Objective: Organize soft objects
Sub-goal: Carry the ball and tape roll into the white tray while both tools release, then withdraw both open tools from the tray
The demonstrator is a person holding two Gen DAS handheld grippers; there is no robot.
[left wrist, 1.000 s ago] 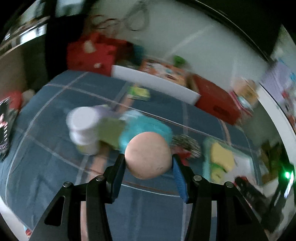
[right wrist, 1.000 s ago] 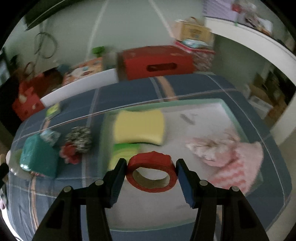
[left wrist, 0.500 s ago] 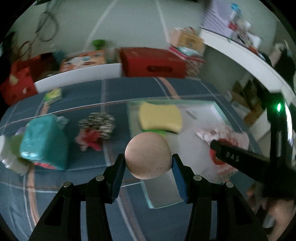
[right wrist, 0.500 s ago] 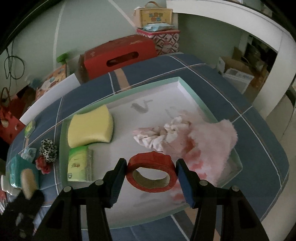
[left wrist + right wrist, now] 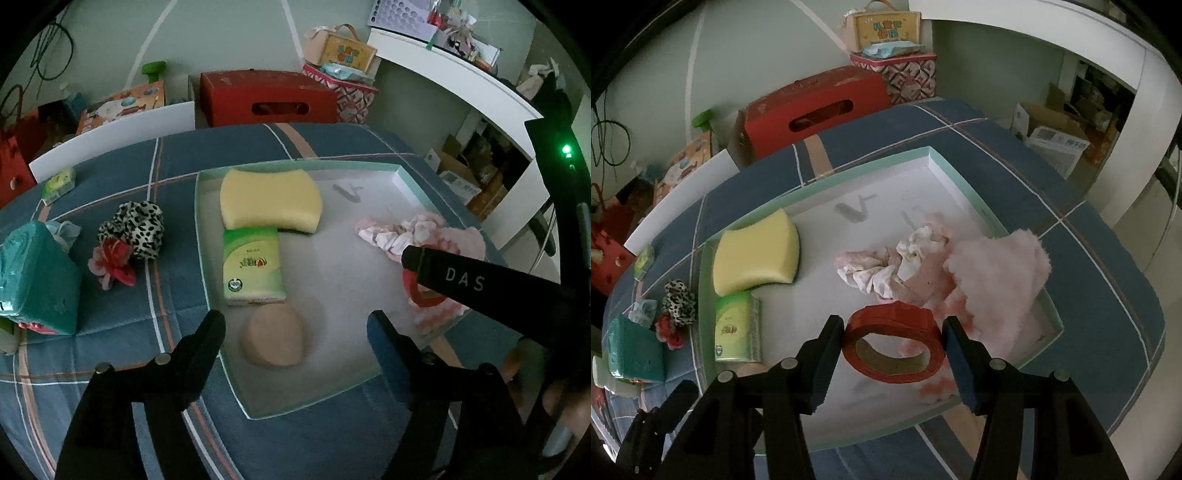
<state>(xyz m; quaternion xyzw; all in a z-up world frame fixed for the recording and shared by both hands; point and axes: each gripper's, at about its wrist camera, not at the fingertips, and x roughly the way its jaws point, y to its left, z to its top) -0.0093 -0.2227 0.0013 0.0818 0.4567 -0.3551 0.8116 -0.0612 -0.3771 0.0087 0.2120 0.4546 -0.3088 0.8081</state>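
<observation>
Tray holds sponge, tissues, cloths and puff below left gripper, jaws opening, empty; right gripper pinches tape; scrunchie and flower remain outside.

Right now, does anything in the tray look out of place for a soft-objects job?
Yes. The right gripper holds a red tape roll over the tray; a stiff roll looks odd beside the sponge and pink cloth.
</observation>
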